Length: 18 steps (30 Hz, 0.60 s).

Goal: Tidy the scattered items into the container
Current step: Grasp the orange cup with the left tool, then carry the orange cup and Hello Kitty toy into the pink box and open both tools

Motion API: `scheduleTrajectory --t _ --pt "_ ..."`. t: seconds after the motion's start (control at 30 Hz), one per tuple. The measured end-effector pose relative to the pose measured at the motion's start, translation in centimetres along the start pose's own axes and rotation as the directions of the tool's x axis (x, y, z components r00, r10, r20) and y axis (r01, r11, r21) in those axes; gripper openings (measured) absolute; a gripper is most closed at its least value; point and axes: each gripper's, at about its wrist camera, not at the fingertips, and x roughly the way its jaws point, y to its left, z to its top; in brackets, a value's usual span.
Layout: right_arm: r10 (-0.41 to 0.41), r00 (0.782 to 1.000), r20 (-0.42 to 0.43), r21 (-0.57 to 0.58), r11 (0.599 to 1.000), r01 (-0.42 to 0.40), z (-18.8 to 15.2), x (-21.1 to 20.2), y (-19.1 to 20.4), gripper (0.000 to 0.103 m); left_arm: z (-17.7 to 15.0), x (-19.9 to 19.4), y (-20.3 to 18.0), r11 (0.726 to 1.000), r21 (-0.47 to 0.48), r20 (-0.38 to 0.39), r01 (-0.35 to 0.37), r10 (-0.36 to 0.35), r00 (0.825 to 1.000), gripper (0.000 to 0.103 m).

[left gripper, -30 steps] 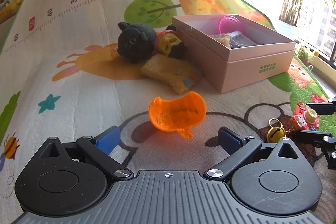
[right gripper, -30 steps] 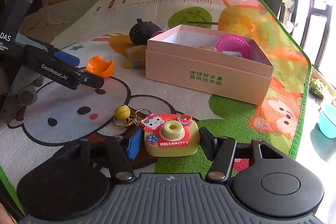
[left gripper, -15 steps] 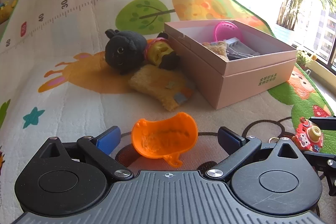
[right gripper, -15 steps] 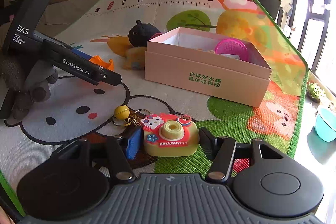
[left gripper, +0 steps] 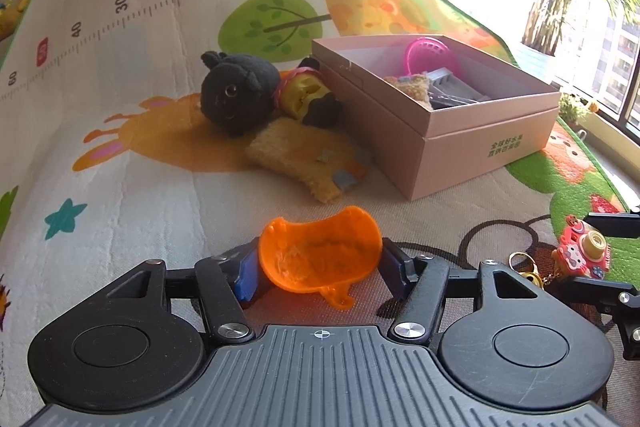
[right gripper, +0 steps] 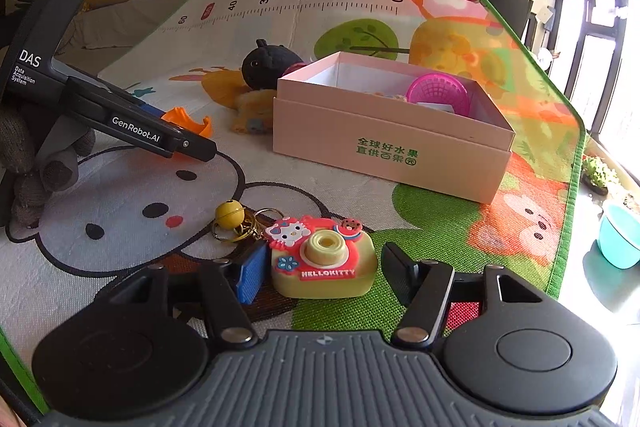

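An orange plastic shell lies on the play mat between the fingers of my left gripper. Its jaws are closing and both pads touch the shell's sides. In the right wrist view a Hello Kitty camera keychain with a yellow bell sits between the fingers of my right gripper. Those jaws are opening slightly, with a gap on the right side. The pink box stands beyond, holding a pink basket and other toys. A black plush and a yellow plush pad lie against its left side.
A gloved hand holds the left gripper at the left of the right wrist view. A teal bowl sits on the floor past the mat's green right edge. Windows and plants lie to the right.
My left gripper's jaws have gone from wide apart to closed around the orange shell, after moving in on it. The right gripper and the camera keychain have stayed put.
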Motion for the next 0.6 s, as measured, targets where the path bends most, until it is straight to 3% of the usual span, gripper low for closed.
scheduleTrajectory --t 0.13,0.23,0.6 --pt "0.007 1.000 -0.010 0.014 1.000 -0.007 0.1 0.0 -0.2 0.062 -0.5 -1.4 -0.4 0.999 0.007 0.002 0.033 -0.033 0.999 0.065" --pt "0.030 0.999 -0.024 0.046 0.999 -0.029 0.2 -0.1 -0.4 0.056 -1.0 -2.7 -0.9 0.997 0.010 0.005 0.072 -0.072 0.997 0.065" --pt "0.019 1.000 -0.016 0.049 0.999 -0.018 0.2 -2.0 -0.1 0.056 -2.7 -5.5 -3.2 0.987 0.037 -0.008 0.158 -0.157 0.988 0.065"
